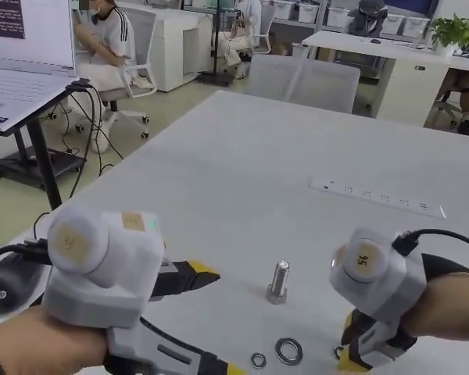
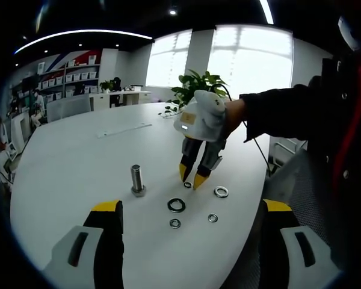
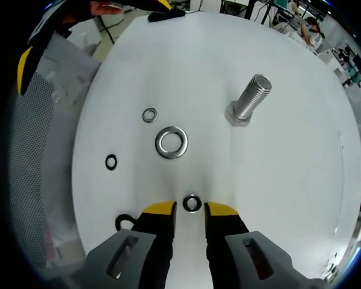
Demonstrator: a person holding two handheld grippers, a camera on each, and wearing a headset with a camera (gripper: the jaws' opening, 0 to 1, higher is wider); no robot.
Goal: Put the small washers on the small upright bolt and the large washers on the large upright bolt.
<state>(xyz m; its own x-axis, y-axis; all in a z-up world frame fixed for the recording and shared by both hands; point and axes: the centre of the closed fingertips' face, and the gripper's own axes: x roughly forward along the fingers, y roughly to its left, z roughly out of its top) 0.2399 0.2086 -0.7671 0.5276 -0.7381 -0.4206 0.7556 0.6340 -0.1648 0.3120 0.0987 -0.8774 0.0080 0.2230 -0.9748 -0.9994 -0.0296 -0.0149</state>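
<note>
We see the left gripper (image 2: 191, 209) nearest, low left in the head view, jaws spread wide with nothing between them. The right gripper (image 3: 188, 211) is low on the right, tips down at the table (image 1: 242, 172), jaws only a little apart. A small dark washer (image 3: 192, 203) lies flat between its tips, with a thin gap on each side, not pinched. Just left of that gripper, a half-hidden washer (image 3: 123, 220) peeks out from behind one jaw. Between the two grippers more lie flat on the table: a large washer (image 3: 171, 142), a small bright washer (image 3: 149, 114) just beside it, and a dark ring washer (image 3: 111, 161) nearer the left gripper. Farther out, the bolt (image 3: 248, 99) stands upright on its head, shaft bare, apart from the washers. Beyond it, a white power strip (image 1: 375, 195) lies on the far right of the table. A laptop (image 1: 16, 86) sits on a stand at far left.
</note>
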